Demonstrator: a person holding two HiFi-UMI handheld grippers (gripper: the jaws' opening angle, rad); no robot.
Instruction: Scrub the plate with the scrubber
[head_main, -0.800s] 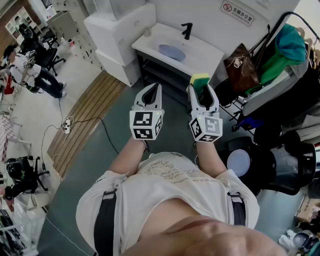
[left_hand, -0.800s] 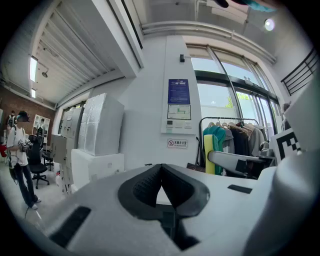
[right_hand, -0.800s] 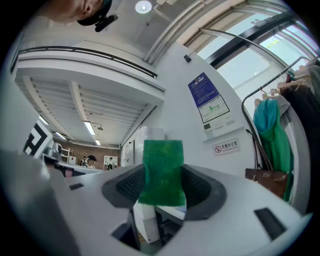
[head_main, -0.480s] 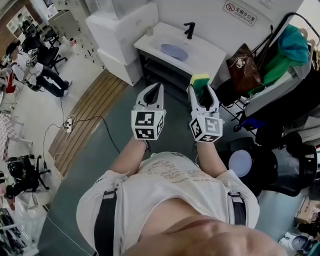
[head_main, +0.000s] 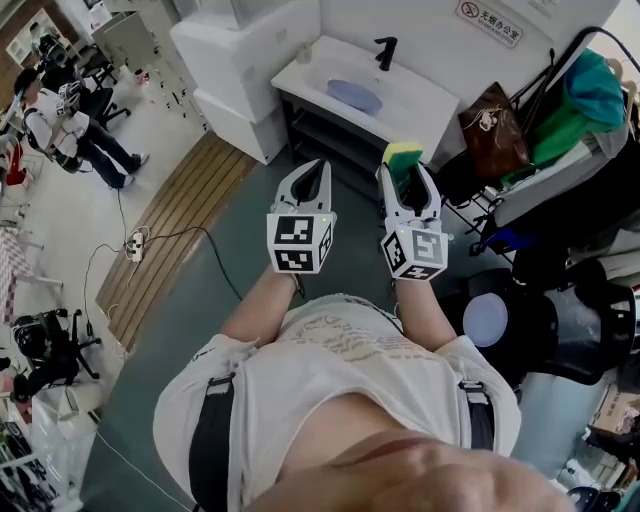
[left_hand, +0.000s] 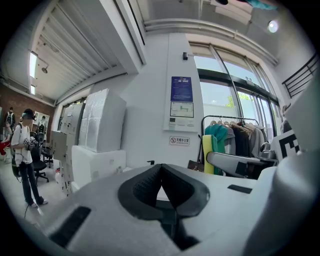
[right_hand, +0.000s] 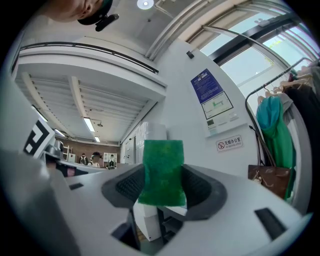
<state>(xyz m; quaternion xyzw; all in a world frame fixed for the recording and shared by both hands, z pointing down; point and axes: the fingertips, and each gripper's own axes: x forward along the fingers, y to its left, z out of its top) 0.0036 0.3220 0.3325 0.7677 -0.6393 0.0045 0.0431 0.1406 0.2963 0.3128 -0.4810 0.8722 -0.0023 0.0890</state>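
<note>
A pale blue plate lies on the white sink counter ahead, well beyond both grippers. A yellow and green scrubber stands upright in my right gripper, which is shut on it. In the right gripper view the green scrubber fills the gap between the dark pads. My left gripper is held level beside the right one, shut and empty. In the left gripper view the left gripper's tips meet.
A black tap stands at the back of the counter, with white cabinets to its left. To the right are a brown bag, hanging clothes and a black chair. People and a cable are far left.
Both grippers have drifted slightly up and to the right in the head view, still side by side. The scrubber stays in the right gripper and the left stays shut.
</note>
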